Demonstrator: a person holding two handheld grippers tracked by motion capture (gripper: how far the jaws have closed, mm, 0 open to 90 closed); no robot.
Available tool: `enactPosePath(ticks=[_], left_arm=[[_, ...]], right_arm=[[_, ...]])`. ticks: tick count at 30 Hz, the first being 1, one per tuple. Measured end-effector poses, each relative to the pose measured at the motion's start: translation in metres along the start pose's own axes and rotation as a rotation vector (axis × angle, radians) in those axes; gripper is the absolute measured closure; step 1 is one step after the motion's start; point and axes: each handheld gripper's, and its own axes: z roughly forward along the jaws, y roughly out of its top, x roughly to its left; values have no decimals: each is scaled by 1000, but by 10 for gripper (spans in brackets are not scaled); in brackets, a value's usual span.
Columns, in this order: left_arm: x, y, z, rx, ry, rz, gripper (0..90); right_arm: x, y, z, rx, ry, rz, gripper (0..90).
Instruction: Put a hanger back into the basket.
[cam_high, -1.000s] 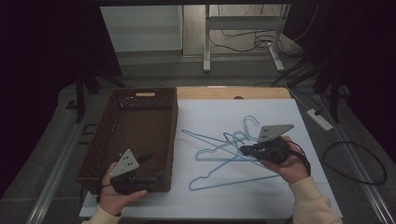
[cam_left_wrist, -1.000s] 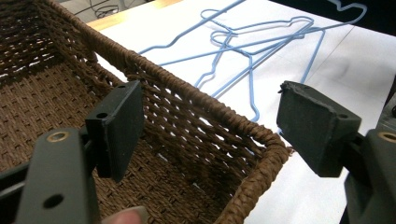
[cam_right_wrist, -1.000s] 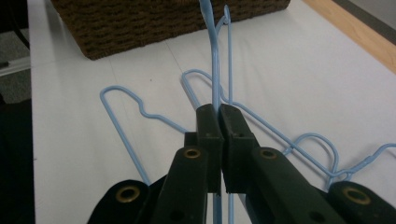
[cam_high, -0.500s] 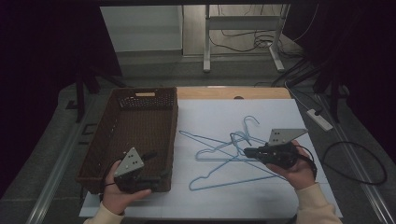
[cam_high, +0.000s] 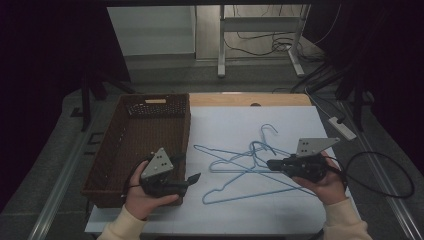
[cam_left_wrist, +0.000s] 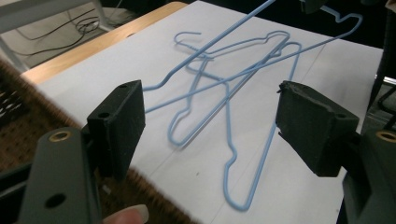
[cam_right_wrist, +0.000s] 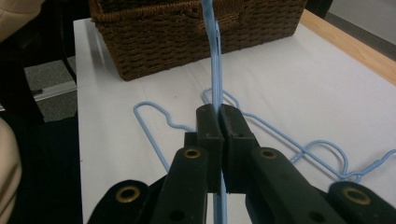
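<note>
A: At the near edge of the white-covered surface (cam_high: 300, 120), two hands work by a brown wicker basket (cam_high: 131, 145). What is each holding?

B: The left hand-held gripper (cam_high: 192, 179), at the basket's near right corner, has its jaws spread wide with nothing between them. The right hand-held gripper (cam_high: 270, 163), well to the right of the basket, is clamped on the wire of a blue hanger (cam_right_wrist: 214, 51), which in the right gripper view rises tilted from the closed jaws toward the basket.

A: And the rest of the hangers?

B: A tangle of blue wire hangers (cam_high: 235, 165) lies on the white sheet just right of the basket, between the two grippers, their hooks pointing away from the person.

A: What is in the basket?

B: Its woven floor shows bare; a handle slot is cut into the far wall.

A: Beyond the basket?

B: A strip of bare wood (cam_high: 250, 99) edges the surface's far side. Past that are a grey floor, a metal stand's legs (cam_high: 222, 45), loose cables (cam_high: 260, 42) and, off to the right, a white power strip (cam_high: 342, 128). The room is dim.
</note>
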Motion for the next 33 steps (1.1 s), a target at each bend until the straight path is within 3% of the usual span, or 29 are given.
enactPosePath(ticks=[4,11,16,23,26,29,30,31,32,33], left_arm=[[-2,14,10,16,-20,33,253],[4,34,32,53,-88,39,284],[5,42,50,109,-126,61,305],[2,52,78,194,-169,134,341],[2,54,86,226,-183,164,424],[1,54,95,266,-189,216,579],[1,54,95,266,-189,216,642],[0,55,97,279,-190,239,642],[-1,55,98,285,-199,246,732],[-2,55,99,293,-204,264,751]], right_arm=[[1,2,-4,-7,17,-5,880],[2,3,-5,-9,34,-8,880],[1,3,-7,-8,46,-8,880],[2,3,-5,-4,68,-11,880],[2,3,-6,2,80,-16,880],[2,2,-7,0,91,-19,880],[2,2,-7,0,91,-19,880],[2,2,-8,0,92,-21,880],[2,2,-9,1,91,-22,880],[1,2,-10,-4,87,-21,879]])
